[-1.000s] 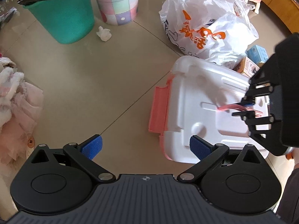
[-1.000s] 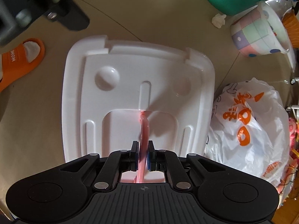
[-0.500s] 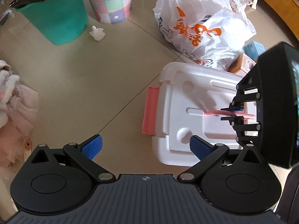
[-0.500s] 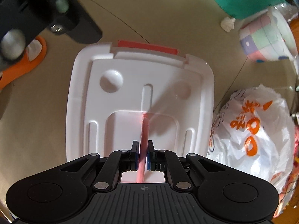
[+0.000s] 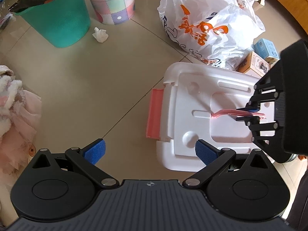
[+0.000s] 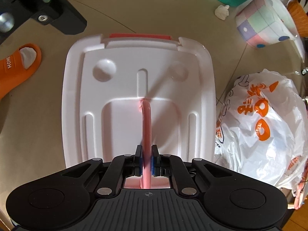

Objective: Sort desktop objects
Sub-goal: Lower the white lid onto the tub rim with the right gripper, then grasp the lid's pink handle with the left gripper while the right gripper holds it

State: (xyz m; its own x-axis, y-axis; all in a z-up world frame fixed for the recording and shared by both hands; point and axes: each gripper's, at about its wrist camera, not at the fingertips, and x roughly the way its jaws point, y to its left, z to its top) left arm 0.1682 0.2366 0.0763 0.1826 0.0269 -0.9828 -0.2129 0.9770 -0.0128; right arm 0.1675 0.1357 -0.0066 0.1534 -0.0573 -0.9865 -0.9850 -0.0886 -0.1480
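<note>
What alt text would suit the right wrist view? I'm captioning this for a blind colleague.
The right gripper is shut on the pink handle of a white storage box lid above a tan tiled floor. An orange slipper lies left; a white plastic bag with orange print sits right.

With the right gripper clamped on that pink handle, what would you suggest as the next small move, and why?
Probably lift gently with the right gripper: it is shut on the thin pink handle of the white plastic storage box lid. The left gripper is open and empty beside the box, whose pink side latch appears flipped outward.
</note>
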